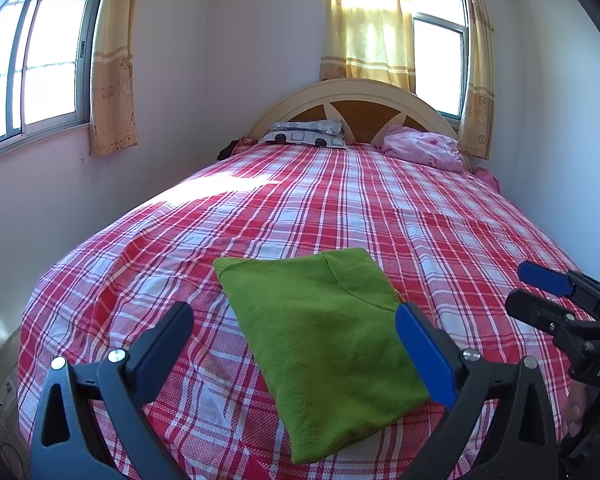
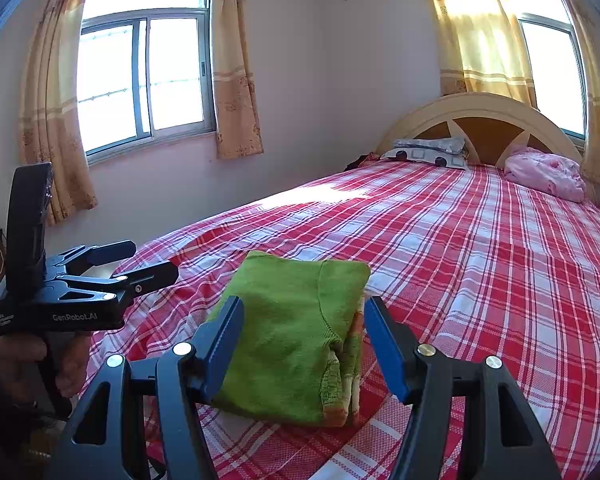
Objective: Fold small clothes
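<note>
You face a fuzzy green knit garment point(image 1: 324, 344) on a woven plaid cotton sheet point(image 1: 440, 216); wooden headboard point(image 1: 356, 108) beyond.

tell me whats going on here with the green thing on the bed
A person holds two sets of tongs over a bed with a red plaid sheet. A green garment lies folded into a neat rectangle on it. The left tongs and right tongs both stand open above it, gripping nothing. The fold looks finished.
</note>
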Motion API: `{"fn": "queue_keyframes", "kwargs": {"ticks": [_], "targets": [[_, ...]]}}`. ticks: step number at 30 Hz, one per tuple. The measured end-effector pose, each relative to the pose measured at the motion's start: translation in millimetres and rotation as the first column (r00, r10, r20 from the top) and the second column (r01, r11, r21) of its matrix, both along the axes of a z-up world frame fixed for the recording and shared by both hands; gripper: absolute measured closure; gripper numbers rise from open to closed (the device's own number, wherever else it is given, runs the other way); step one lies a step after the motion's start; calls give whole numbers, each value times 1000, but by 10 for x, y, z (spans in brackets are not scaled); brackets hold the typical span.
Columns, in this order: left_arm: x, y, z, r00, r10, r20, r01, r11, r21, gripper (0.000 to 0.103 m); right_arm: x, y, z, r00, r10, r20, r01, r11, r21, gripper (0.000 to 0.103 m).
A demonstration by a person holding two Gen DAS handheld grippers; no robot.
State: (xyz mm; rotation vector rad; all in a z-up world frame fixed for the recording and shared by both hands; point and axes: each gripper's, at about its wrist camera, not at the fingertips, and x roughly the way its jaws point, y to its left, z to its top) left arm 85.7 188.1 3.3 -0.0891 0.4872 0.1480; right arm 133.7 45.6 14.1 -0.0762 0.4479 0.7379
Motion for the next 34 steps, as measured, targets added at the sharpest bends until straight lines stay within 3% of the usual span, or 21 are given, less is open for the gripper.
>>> {"fn": "queue_keyframes", "kwargs": {"ticks": [14,34], "targets": [[12,18,-1,1000,-13,-14,13,1000,-7,0,-19,-18,8,1000,-1,8,1,1000,7,39],[42,100,-46,997,78,-22,-77,996,37,0,-21,11,-44,1000,5,-5,-5,1000,-6,39]]}}
